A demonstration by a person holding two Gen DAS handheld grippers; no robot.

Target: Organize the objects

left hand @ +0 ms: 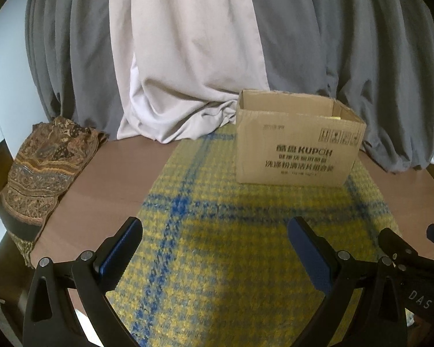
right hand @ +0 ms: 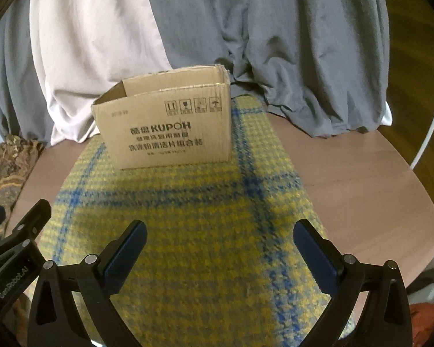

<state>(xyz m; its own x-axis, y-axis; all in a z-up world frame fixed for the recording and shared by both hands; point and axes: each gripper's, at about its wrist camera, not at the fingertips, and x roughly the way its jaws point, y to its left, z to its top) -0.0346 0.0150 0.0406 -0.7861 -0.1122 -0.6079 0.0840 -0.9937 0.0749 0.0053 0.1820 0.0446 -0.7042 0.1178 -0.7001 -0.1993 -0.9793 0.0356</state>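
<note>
Both left gripper (left hand: 214, 231) and right gripper (right hand: 220, 234) hung spread and empty over the yellow-blue plaid cloth (left hand: 217, 260); open KUPOH cardboard box (right hand: 170, 127) stood on its far end, likely light, stiff-walled, best pinched at the top rim.

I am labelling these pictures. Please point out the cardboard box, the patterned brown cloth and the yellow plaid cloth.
cardboard box (left hand: 298, 150): left wrist view, printed front wall.
patterned brown cloth (left hand: 43, 167): left wrist view, middle of the fabric.
yellow plaid cloth (right hand: 188, 217): right wrist view, bare middle.
</note>
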